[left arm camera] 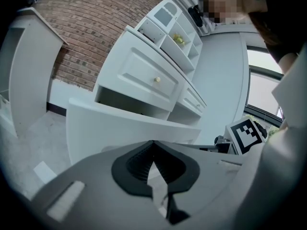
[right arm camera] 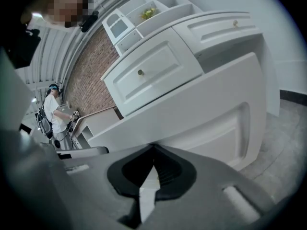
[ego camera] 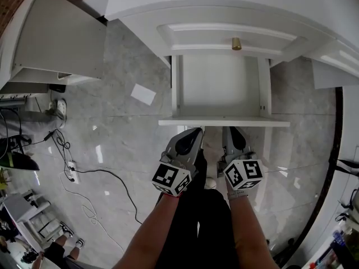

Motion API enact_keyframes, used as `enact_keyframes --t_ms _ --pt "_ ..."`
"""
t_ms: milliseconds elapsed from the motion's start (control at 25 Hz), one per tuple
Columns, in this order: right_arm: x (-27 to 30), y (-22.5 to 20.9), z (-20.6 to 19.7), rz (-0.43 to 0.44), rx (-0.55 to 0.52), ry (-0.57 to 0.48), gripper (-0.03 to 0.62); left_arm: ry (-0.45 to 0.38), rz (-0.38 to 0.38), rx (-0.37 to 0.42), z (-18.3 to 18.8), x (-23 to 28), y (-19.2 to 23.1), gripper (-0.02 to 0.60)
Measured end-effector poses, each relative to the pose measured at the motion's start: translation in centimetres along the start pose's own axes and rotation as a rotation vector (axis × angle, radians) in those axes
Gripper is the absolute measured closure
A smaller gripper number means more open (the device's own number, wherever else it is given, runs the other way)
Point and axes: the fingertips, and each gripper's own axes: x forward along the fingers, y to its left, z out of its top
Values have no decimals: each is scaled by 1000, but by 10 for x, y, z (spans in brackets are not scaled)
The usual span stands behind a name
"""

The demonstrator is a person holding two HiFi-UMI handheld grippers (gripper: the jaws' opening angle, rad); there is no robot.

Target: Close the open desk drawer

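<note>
left gripper (ego camera: 195, 132), right gripper (ego camera: 231, 132): jaws pressed together, holding nothing, tips just at the front panel | drawer (ego camera: 220, 88): pulled far out of desk (ego camera: 224, 15) | progress: nothing closed yet, whole push is left

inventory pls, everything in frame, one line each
desk: 1, white, top centre
drawer: 1, white, pulled open under the desk, nothing visible inside
knob: 1, brass, on the closed drawer front above
cabinet: 1, white, top left
paper: 1, white, on the floor left of the drawer
power strip: 1, white, on the floor at left, cables trailing from it
floor: grey marble
left gripper: grey, jaws together, empty, at the drawer front
right gripper: grey, jaws together, empty, at the drawer front
forearms: 2, bare, bottom centre
</note>
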Motion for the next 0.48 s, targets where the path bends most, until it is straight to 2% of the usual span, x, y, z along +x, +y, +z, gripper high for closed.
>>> enact_keyframes --t_ms 480 --pt "30 -7 17 -11 28 -2 592 8 11 -9 13 23 19 580"
